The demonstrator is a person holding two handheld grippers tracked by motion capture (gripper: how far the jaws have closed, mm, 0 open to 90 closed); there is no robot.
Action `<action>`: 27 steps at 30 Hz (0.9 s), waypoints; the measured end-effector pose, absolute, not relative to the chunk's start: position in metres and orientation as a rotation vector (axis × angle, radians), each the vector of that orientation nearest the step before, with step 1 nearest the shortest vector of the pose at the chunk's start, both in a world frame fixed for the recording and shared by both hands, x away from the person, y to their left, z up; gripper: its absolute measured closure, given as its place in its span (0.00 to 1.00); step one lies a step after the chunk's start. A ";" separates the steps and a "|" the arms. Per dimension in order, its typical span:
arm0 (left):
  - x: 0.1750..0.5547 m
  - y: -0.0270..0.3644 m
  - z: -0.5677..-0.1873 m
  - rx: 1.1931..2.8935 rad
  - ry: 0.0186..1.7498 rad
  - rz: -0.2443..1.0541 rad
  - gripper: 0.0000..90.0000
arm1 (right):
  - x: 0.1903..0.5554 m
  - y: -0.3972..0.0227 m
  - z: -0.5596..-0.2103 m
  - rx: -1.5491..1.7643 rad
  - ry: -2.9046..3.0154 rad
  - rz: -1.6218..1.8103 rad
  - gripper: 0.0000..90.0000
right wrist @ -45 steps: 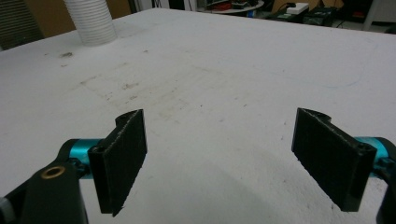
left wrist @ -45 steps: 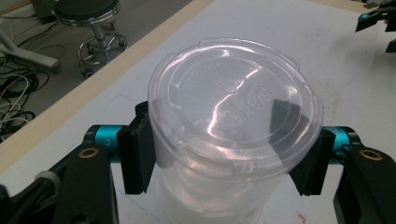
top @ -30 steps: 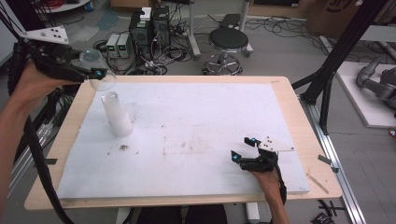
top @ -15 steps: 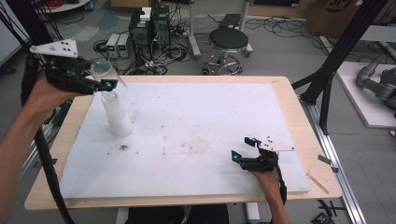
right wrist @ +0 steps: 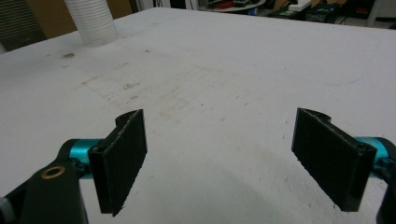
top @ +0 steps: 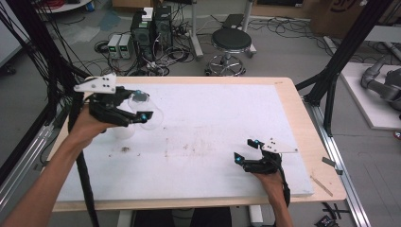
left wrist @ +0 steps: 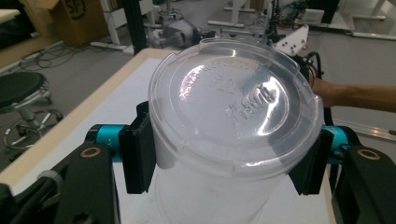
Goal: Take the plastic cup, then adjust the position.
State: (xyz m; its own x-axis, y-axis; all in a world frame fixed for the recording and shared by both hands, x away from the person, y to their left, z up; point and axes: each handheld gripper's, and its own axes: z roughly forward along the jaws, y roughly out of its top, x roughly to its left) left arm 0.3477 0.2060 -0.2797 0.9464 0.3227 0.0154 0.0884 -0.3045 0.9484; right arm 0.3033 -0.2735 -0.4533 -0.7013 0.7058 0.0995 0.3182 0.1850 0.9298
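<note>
the clear plastic cup is up in the air over the left side of the white table, tipped on its side, and your left gripper grips it, one jaw on each side. a white ribbed cup stands on the table below. your right gripper rests low near the right front edge, jaws wide apart, holding nothing.

clear plastic cup with embossed round base, tipped on its side, base facing the left gripper camera, pinched at both sides by black jaws, held above the white cup stack standing near table's left edge
</note>
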 end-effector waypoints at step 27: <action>0.334 0.155 -0.344 1.849 0.251 0.122 0.40 | 0.305 -0.275 -0.453 0.961 2.123 1.542 0.20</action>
